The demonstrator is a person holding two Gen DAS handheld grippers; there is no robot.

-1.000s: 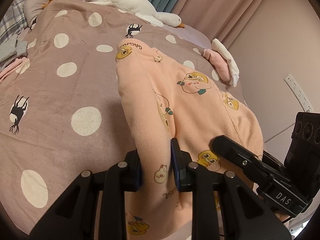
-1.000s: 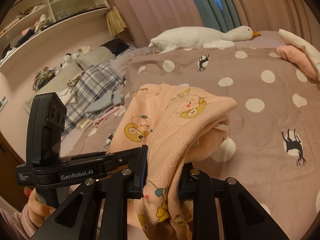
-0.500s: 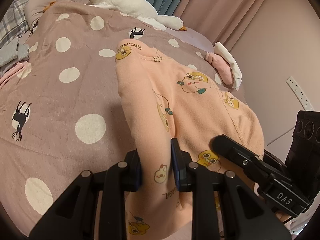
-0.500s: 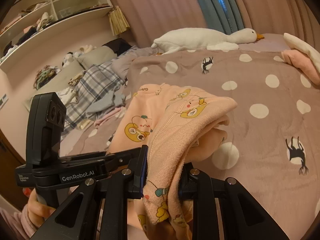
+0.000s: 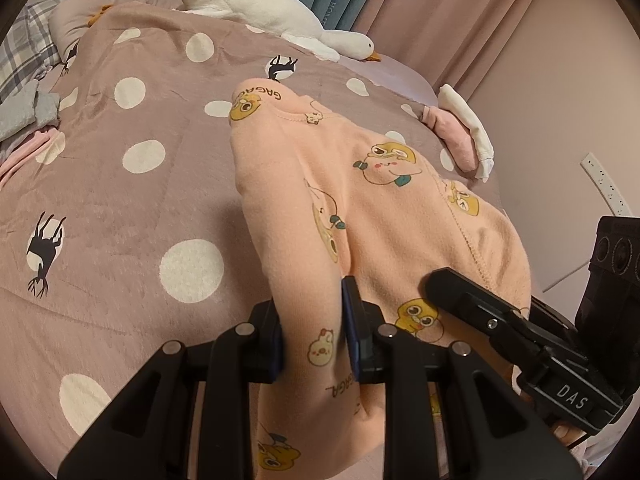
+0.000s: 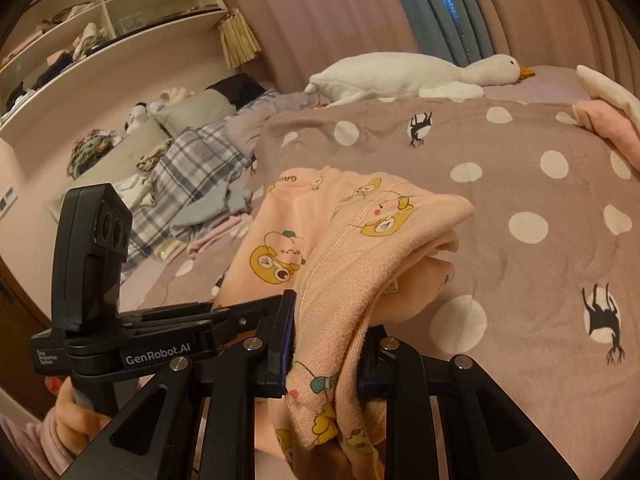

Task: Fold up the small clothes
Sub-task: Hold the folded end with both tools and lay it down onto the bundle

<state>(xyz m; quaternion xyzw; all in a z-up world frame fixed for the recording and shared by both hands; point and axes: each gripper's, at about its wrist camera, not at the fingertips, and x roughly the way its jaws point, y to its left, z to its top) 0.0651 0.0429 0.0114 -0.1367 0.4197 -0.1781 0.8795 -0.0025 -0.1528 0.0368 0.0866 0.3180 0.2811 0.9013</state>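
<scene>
Over the bed (image 5: 120, 208), both tongs clamp a peach top (image 5: 380, 208).
Left tongs (image 5: 312, 336) and right tongs (image 6: 324, 344) pinch its near edge; goose (image 5: 272, 12) and folded clothes (image 5: 460, 136) lie beyond.

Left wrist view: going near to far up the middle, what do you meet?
Left gripper → peach garment it clamps → dotted blanket → white goose plush → curtains.

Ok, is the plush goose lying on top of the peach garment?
No, the plush goose lies at the bed's far edge, well apart from the peach garment.
</scene>
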